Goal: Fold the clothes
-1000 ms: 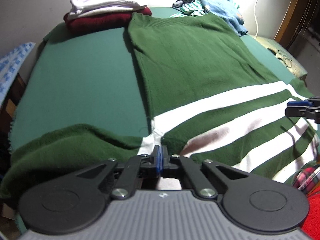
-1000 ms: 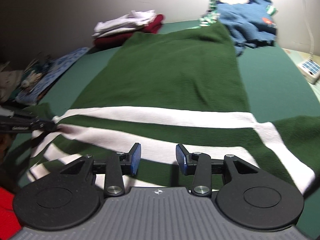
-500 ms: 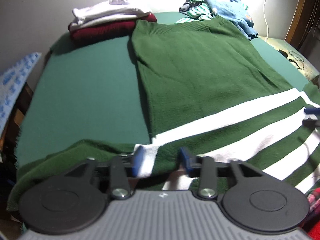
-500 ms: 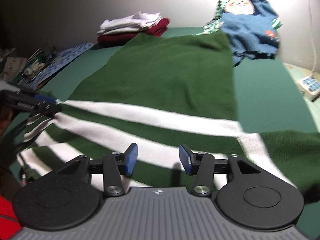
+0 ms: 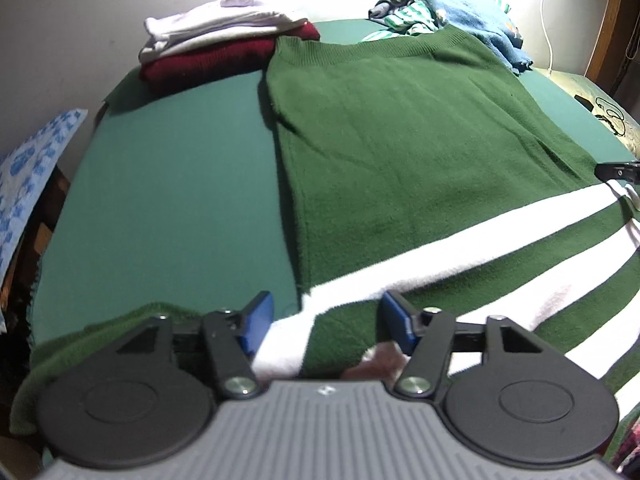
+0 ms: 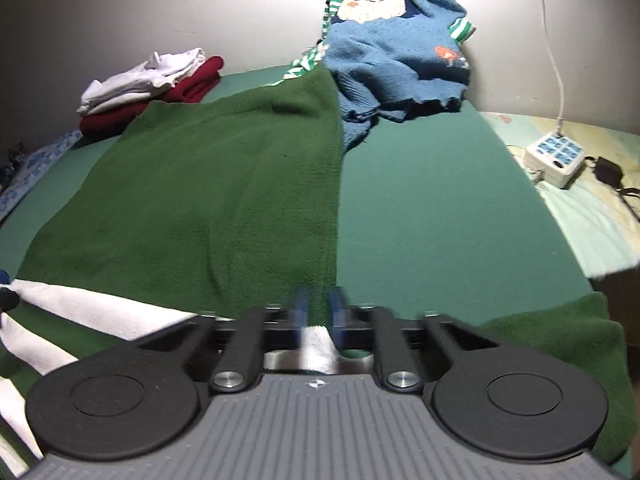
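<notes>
A dark green sweater (image 5: 400,152) with white stripes lies spread flat on a green sheet (image 5: 168,200). My left gripper (image 5: 328,318) is at its near left edge, at the top white stripe. Its jaws are closing, with the fabric between the blue pads (image 5: 260,316), which do not press on it. In the right wrist view, my right gripper (image 6: 318,312) is at the sweater's (image 6: 208,200) right edge. Its jaws are closing to a narrow gap and pinch a fold of white and green fabric. The right gripper's tip (image 5: 616,170) also shows at the far right edge of the left wrist view.
A folded stack of white and dark red clothes (image 5: 224,44) sits at the back left. A blue sweater with a cartoon face (image 6: 392,40) lies heaped at the back right. A white power strip (image 6: 556,160) with cables rests on the right. A blue-patterned cloth (image 5: 32,168) lies off the left edge.
My left gripper let go of the sweater's edge and stands with its jaws apart. My right gripper moved right to the sweater's right edge and closed on the fabric there.
</notes>
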Demonstrator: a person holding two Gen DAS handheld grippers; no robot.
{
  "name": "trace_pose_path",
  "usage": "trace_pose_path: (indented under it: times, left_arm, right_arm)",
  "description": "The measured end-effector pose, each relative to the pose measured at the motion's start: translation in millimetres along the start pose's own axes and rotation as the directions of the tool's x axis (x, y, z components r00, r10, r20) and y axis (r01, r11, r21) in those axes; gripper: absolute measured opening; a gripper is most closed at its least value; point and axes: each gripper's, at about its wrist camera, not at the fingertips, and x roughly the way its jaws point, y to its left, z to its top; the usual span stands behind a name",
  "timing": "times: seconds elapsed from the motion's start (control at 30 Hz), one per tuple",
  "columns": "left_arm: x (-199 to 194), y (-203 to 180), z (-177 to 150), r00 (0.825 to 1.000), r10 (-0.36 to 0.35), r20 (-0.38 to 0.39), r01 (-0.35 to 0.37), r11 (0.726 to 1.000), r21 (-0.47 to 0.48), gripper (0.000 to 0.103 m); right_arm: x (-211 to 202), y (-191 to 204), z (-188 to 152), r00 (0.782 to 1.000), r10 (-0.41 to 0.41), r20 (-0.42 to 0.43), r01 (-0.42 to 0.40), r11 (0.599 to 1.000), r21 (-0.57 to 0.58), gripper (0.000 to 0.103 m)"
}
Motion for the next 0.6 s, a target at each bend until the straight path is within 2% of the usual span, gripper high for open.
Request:
trace_pose_path:
  times: [0.07,0.17,0.27,0.33,0.4,0.5,0.53,0.6]
  left_arm:
    - [-5.2,-3.7,-6.9,1.000,0.014,0.002,-0.014,1.000,-0.011,0.052]
    - [-14.7,-9.8,-18.4,0.999,0.033,-0.001,-0.033,0.999,-0.027,0.046]
    - [-22.5,-16.8,-27.0,0.999,0.038,-0.013,-0.039,0.998,-0.042,0.044]
    - [-22.0,-16.2,-26.2,0.999,0.037,-0.014,-0.037,0.998,-0.046,0.044]
    - [-20.5,-14.6,-24.1,0.999,0.034,-0.014,-0.035,0.998,-0.049,0.045]
    - [-23.5,-8.7,-14.3,0.999,0.044,-0.012,-0.045,0.998,-0.053,0.047]
    - [-29.0,-8.6,-11.7,0.998,0.056,0.006,-0.056,0.997,-0.049,0.047]
    - [-44.8,-9.2,-5.8,0.997,0.055,0.053,-0.053,0.997,-0.052,0.048]
  right_arm:
    - [-1.7,1.9,-1.5,1.000,0.018,0.003,-0.018,1.000,-0.007,0.006]
    - [-12.9,1.7,-5.4,1.000,-0.007,0.028,0.008,0.999,-0.047,0.005]
    - [-21.3,-6.3,-8.5,1.000,-0.010,0.028,0.011,0.999,-0.032,0.004]
    - [-17.3,-4.7,-13.1,1.000,-0.004,0.016,0.005,0.998,-0.062,0.005]
    - [-14.9,-2.5,-13.3,1.000,-0.007,0.028,0.009,0.997,-0.072,0.009]
    - [-24.9,-2.9,-7.2,0.997,0.014,0.072,-0.012,0.999,-0.033,0.028]
    - [-33.8,-0.8,-5.6,0.995,0.048,0.088,-0.044,0.998,-0.050,0.033]
    - [-50.8,6.1,-4.6,0.986,0.143,0.085,-0.134,0.985,-0.104,0.034]
